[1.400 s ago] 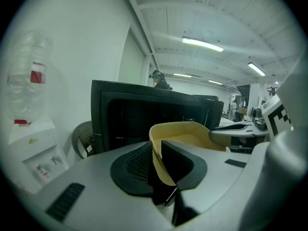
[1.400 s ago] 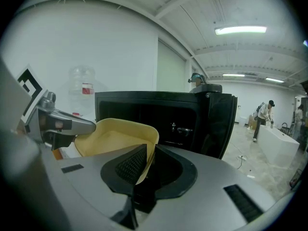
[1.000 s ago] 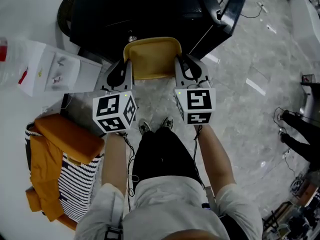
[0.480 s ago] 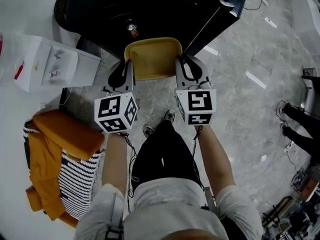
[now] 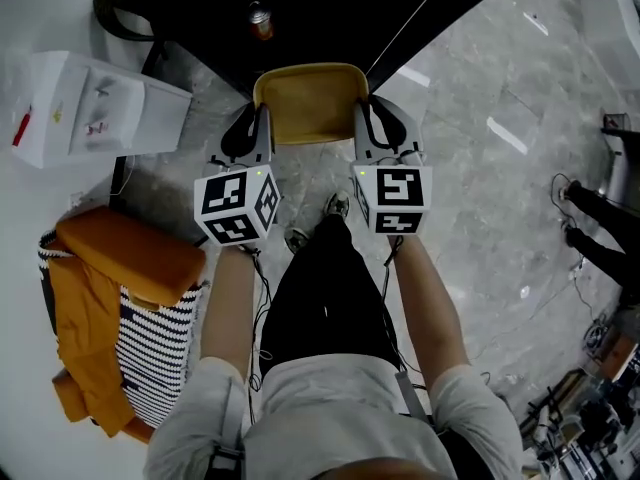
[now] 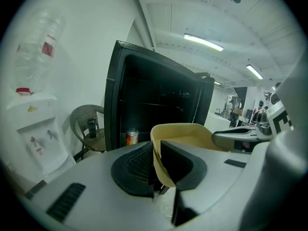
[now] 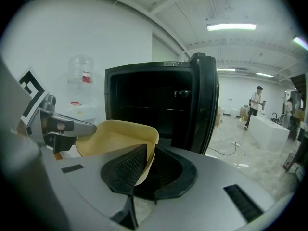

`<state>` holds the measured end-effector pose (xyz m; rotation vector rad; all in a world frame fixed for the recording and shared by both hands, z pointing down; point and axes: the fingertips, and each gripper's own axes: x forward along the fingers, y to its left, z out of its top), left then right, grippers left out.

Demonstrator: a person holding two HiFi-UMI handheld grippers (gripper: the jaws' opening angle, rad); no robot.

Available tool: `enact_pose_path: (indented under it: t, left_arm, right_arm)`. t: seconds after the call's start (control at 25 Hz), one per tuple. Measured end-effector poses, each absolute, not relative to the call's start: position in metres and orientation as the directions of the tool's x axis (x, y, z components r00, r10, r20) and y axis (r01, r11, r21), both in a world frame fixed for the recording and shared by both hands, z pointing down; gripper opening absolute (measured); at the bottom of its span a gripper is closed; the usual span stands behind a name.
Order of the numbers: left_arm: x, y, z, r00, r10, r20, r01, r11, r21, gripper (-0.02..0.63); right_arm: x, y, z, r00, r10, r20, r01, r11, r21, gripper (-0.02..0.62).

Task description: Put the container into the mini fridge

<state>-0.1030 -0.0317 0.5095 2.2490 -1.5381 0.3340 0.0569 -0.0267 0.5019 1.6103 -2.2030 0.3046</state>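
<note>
Head view: yellow container [image 5: 308, 103] is up off the floor [image 5: 480, 198], just short of the mini fridge [image 5: 330, 13], carried btwn two grippers. Left gripper [image 5: 252, 128] has its fingers clamped on the left rim. Right gripper [image 5: 368, 128] has its fingers clamped on the right rim, gap narrow, wall pinched each side. Inside shows bare yellow. Fridge door [image 7: 204, 105] stands wide, dark cavity faces the container, one can [image 5: 260, 23] at its lower left. Floor's open to the right. Left side is crowded w/ one water dispenser [image 5: 90, 108] and one striped basket [image 5: 150, 358] holding orange cloth [image 5: 120, 258].
</note>
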Motion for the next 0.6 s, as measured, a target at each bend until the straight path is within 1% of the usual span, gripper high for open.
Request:
enact_pose_path:
  t: [0.28, 0.6]
  left_arm:
    - [-0.095, -0.041, 0.534, 0.380, -0.831, 0.407, -0.925, -0.325, 0.198, 0.058]
    - [-0.089, -0.061, 0.573, 0.355, -0.827, 0.435, -0.933, -0.282, 0.226, 0.055]
  right_arm:
    - [0.065, -0.034, 0.529, -0.239, -0.861, 0.449, -0.953, 0.296, 0.060, 0.078]
    - [0.068, -0.058, 0.563, -0.255, -0.845, 0.470, -0.948, 0.314, 0.051, 0.078]
